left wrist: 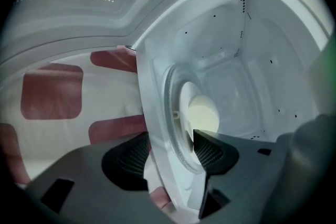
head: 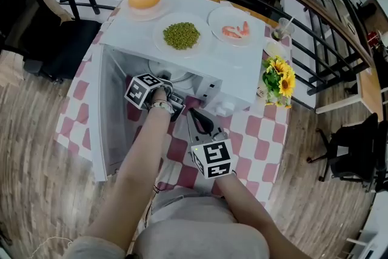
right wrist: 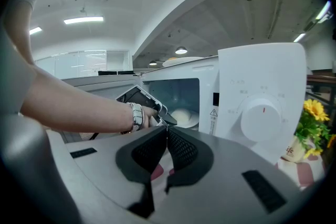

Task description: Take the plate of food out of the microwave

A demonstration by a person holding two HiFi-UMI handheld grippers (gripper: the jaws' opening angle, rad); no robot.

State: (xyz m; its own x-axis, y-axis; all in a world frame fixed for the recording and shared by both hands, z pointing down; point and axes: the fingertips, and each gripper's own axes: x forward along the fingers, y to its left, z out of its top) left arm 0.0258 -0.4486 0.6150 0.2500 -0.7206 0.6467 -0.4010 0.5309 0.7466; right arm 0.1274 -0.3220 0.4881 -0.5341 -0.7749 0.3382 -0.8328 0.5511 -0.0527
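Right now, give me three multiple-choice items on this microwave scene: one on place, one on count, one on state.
1. Where is the plate of green peas?
A) on top of the microwave
B) inside it
C) on the floor

2. How many plates sit on top of the microwave?
A) one
B) three
C) five

3. The microwave's door is:
A) shut
B) missing
C) open

1 A: it rests on the microwave's white top.
2 B: the peas, the bun plate and the shrimp plate.
3 C: it swings wide at the left, baring the cavity.
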